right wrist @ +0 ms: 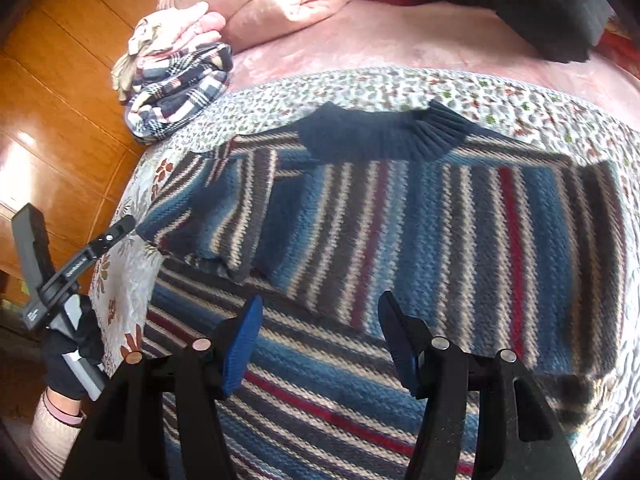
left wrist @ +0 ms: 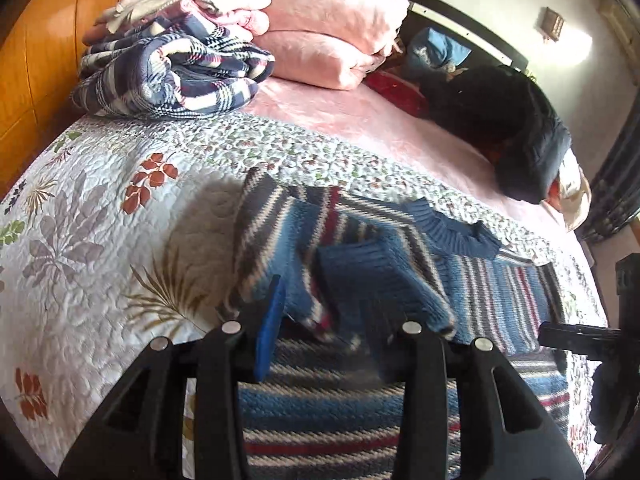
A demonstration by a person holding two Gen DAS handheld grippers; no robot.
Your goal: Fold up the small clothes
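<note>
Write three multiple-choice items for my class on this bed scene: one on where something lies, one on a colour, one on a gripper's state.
1. Where does the plaid blanket lie?
A. near the pink pillows
B. on the floor
C. on top of the sweater

2. What colour is the striped sweater's collar?
A. yellow
B. dark blue
C. white

3. How is the right gripper?
A. shut on the collar
B. open above the sweater
C. shut on a pillow

Answers: 1 A, it sits beside the pink pillows at the head of the bed. 2 B, the ribbed neck is dark blue. 3 B, its blue pads stand apart with nothing between.
</note>
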